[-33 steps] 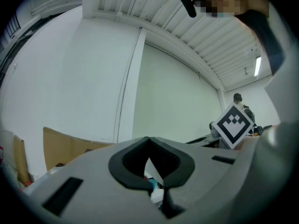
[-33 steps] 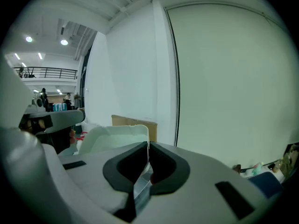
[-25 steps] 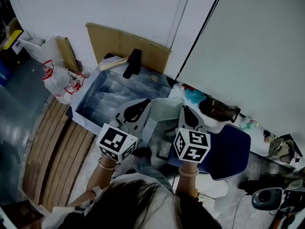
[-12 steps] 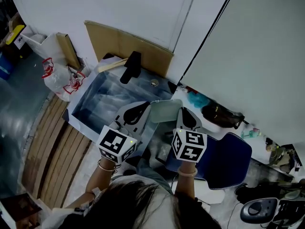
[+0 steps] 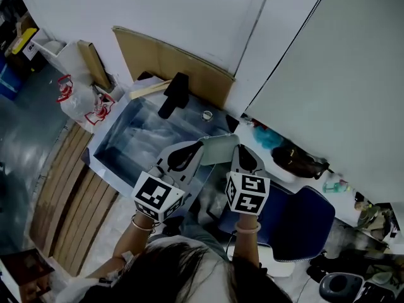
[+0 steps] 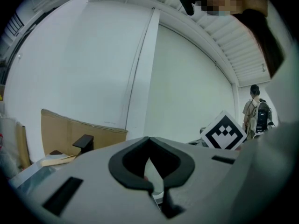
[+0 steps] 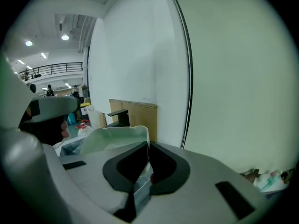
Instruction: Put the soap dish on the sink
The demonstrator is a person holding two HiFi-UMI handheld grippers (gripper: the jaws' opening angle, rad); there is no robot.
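A pale green soap dish [image 5: 218, 149] hangs in the air between my two grippers, over the right end of the sink [image 5: 136, 131]. The sink is a grey-blue basin wrapped in clear plastic, with a black faucet [image 5: 175, 95] at its far rim. My left gripper [image 5: 199, 145] is shut on the dish's left edge. On its right edge, my right gripper [image 5: 238, 149] is shut too. In the right gripper view the dish [image 7: 117, 136] rises just left of the closed jaws of that gripper [image 7: 148, 146]. The left gripper view shows only a pale sliver between closed jaws.
Cardboard sheets [image 5: 170, 62] lean on the white wall behind the sink. A plastic bag with red print [image 5: 82, 100] lies at the left, above wooden slats [image 5: 69, 201]. A blue chair [image 5: 297, 216] and a black bag [image 5: 300, 163] are at the right.
Both grippers have carried the dish a little left, from beside the sink's right end to over it. Both holds are unchanged.
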